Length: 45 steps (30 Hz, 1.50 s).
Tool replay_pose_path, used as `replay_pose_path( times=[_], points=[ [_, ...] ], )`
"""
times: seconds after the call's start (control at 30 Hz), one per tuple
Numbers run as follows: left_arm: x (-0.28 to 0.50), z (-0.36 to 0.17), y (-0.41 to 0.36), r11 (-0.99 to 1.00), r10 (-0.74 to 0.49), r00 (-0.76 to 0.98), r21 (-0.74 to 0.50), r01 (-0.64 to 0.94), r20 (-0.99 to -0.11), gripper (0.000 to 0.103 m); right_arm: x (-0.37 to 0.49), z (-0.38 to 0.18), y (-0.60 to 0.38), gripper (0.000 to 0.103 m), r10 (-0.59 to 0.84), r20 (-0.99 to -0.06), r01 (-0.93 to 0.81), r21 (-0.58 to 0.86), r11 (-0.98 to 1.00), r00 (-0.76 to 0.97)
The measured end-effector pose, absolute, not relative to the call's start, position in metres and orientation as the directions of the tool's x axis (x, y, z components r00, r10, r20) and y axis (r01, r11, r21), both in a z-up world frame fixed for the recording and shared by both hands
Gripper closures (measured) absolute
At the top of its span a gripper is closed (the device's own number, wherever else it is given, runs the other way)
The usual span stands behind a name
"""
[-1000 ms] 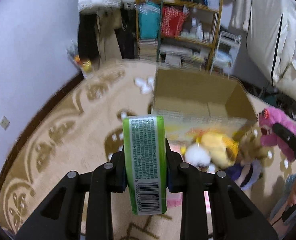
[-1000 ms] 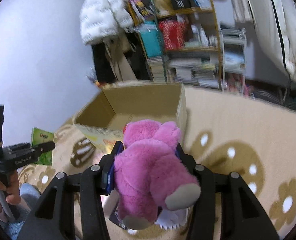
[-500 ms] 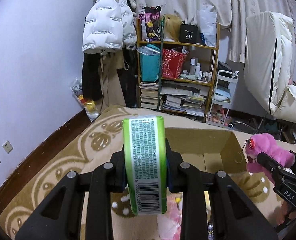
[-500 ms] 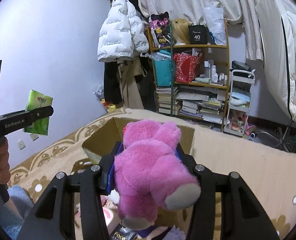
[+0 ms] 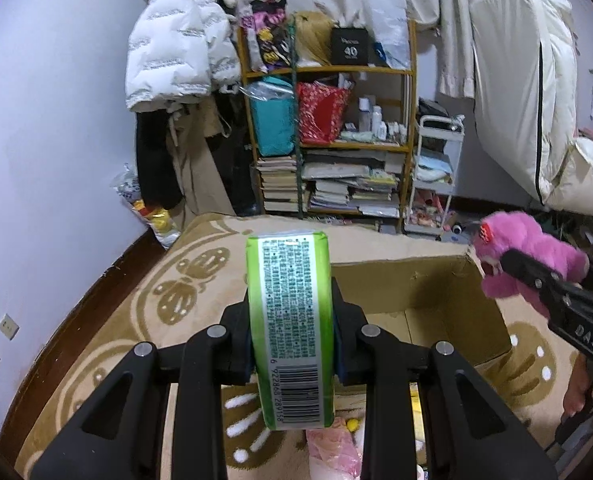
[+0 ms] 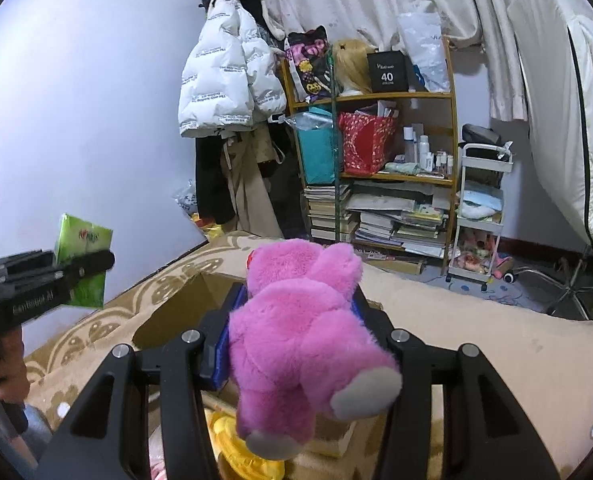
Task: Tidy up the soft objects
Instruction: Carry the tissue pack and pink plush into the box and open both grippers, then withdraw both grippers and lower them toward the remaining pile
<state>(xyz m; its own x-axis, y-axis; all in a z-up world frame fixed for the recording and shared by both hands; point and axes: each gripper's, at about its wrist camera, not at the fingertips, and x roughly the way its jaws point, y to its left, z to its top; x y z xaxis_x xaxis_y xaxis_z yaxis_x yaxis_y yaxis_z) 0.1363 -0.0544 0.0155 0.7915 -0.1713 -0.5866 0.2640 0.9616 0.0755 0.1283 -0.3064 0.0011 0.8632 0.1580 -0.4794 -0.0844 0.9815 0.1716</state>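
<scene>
My left gripper (image 5: 290,320) is shut on a green tissue pack (image 5: 290,328), held upright with its barcode side toward the camera, above the near edge of an open cardboard box (image 5: 436,292). My right gripper (image 6: 296,320) is shut on a pink plush bear (image 6: 304,340), which fills the gap between its fingers. In the left wrist view the bear (image 5: 528,252) hangs over the box's right wall. In the right wrist view the tissue pack (image 6: 82,264) shows at far left, and the box (image 6: 176,312) lies below and ahead.
A patterned beige carpet (image 5: 184,292) covers the floor. Yellow and pink soft things (image 6: 236,448) lie on the floor near the box. A wooden shelf (image 5: 336,140) of books and bags, a white trolley (image 5: 436,176), hanging coats and a bare wall (image 5: 48,160) stand behind.
Both grippers have risen and tilted up with their loads, moving toward the box. The toys on the floor have slid out of the bottom of the views; the shelf now fills the background.
</scene>
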Motion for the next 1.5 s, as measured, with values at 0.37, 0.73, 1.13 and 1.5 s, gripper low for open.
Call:
replay_pose_path(
  times=[0.37, 0.73, 1.13, 1.5],
  points=[
    [0.165, -0.025, -0.076, 0.948, -0.201, 0.715, 0.051, 0.315, -0.67, 0.075, 0.151, -0.033, -0.305, 0.05, 0.161, -0.563, -0.08, 0.166, 0.983, 0.811],
    [0.181, -0.053, -0.086, 0.944, -0.222, 0.644, 0.004, 0.329, -0.732, 0.074, 0.156, -0.049, -0.297, 0.05, 0.165, -0.606, -0.094, 0.147, 0.985, 0.778],
    [0.185, -0.073, -0.092, 0.941, -0.197, 0.59, 0.018, 0.337, -0.783, 0.067, 0.16, -0.057, -0.298, 0.048, 0.171, -0.643, -0.09, 0.158, 0.983, 0.747],
    [0.175, -0.065, -0.082, 0.953, -0.153, 0.624, 0.053, 0.299, -0.767, 0.036, 0.159, -0.061, -0.296, 0.036, 0.187, -0.643, -0.108, 0.16, 0.981, 0.743]
  ],
)
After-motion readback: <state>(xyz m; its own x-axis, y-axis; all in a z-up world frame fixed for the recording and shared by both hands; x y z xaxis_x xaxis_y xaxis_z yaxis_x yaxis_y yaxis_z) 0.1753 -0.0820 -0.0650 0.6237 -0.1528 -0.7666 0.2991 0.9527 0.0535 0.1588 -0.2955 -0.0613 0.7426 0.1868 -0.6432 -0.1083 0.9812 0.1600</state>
